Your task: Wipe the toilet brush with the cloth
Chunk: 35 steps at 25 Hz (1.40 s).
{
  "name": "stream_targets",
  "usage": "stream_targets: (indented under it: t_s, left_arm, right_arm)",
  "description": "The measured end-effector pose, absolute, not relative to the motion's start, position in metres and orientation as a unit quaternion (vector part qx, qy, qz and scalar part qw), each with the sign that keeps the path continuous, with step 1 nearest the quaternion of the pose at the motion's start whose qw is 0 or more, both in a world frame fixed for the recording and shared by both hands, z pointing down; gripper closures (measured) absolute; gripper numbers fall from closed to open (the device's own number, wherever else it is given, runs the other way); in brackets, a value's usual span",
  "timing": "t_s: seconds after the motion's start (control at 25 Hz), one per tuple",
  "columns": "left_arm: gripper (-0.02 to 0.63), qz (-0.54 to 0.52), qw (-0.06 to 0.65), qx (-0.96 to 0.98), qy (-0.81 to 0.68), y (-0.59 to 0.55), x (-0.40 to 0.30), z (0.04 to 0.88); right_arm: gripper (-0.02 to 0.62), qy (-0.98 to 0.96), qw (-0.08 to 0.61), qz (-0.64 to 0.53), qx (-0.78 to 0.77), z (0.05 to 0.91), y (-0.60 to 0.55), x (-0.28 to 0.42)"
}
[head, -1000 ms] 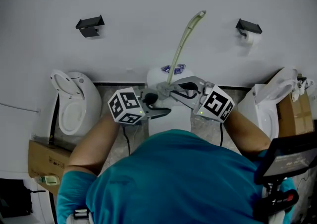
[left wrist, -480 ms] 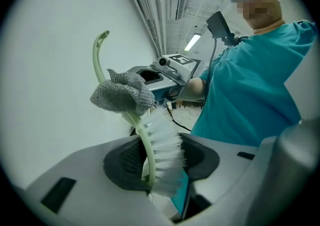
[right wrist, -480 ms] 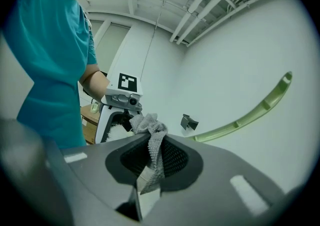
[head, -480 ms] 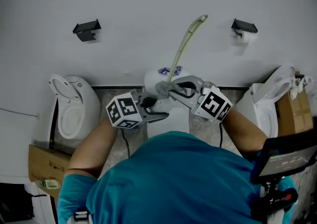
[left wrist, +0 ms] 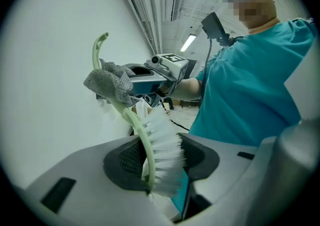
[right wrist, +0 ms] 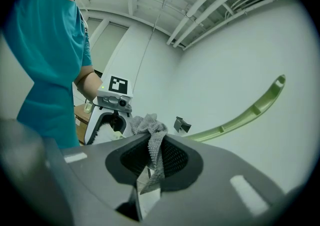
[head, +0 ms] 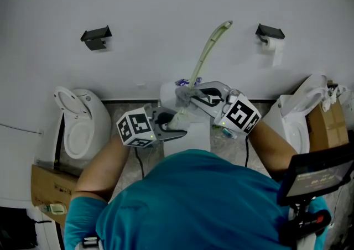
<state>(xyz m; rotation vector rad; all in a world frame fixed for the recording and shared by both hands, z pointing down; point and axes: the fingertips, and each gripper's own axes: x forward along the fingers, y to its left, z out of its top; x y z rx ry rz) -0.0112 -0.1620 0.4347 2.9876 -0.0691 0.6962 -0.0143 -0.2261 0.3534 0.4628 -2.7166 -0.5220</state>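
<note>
The toilet brush has a long pale green handle (head: 209,50) (right wrist: 240,117) (left wrist: 97,52) that curves up toward the wall, and a head of white bristles (left wrist: 166,147). My left gripper (head: 175,123) (left wrist: 160,162) is shut on the brush head, with the bristles between its pads. A grey cloth (head: 182,95) (left wrist: 109,83) (right wrist: 152,152) is bunched round the handle just above the head. My right gripper (head: 187,97) (right wrist: 152,159) is shut on the cloth and faces the left gripper from close by.
A white toilet (head: 188,137) stands below the grippers, with another toilet (head: 83,121) at the left and a third (head: 298,112) at the right. Black paper holders (head: 95,37) (head: 270,32) hang on the wall. Cardboard boxes (head: 52,176) (head: 329,127) stand at both sides.
My right gripper has slid the cloth a little way up the handle, away from the brush head. The left gripper has kept its hold and hardly moved.
</note>
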Motion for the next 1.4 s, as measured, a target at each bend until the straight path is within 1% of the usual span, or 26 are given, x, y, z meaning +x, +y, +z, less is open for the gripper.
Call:
stream_targets:
  t_s: [0.84, 1.4]
  left_arm:
    - [0.43, 0.186, 0.035, 0.982, -0.007, -0.155, -0.009, 0.418]
    - [0.43, 0.201, 0.03, 0.979, -0.002, -0.152, -0.01, 0.42]
  right_arm:
    - [0.549, -0.945, 0.145, -0.211, 0.204, 0.326, -0.247, 0.004]
    - [0.549, -0.937, 0.14, -0.216, 0.235, 0.311, -0.26, 0.015]
